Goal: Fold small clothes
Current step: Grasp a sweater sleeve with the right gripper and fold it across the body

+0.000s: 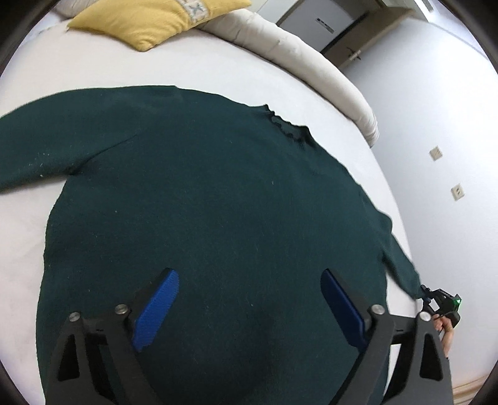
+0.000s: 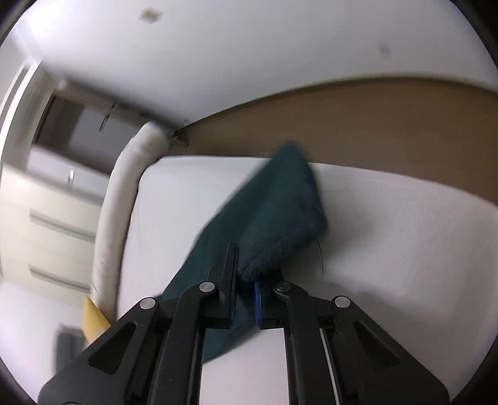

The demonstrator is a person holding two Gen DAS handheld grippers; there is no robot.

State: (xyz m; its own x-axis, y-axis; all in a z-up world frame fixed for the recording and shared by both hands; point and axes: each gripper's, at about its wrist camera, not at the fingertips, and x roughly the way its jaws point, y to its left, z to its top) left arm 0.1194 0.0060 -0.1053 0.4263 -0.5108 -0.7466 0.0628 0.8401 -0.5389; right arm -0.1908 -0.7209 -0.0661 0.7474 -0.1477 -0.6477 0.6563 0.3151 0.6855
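Note:
A dark green sweater lies spread flat on the white bed, sleeves out to both sides. My left gripper hovers open over the sweater's lower body, its blue pads wide apart with only flat cloth beneath them. At the far right of the left wrist view my right gripper holds the end of the right sleeve. In the right wrist view the right gripper is shut on that sleeve cuff, which stands up between its jaws.
A yellow cushion and a cream bolster lie at the head of the bed. The bed's right edge runs beside a white wall with sockets. A wooden cabinet stands beyond. A hand grips the right tool.

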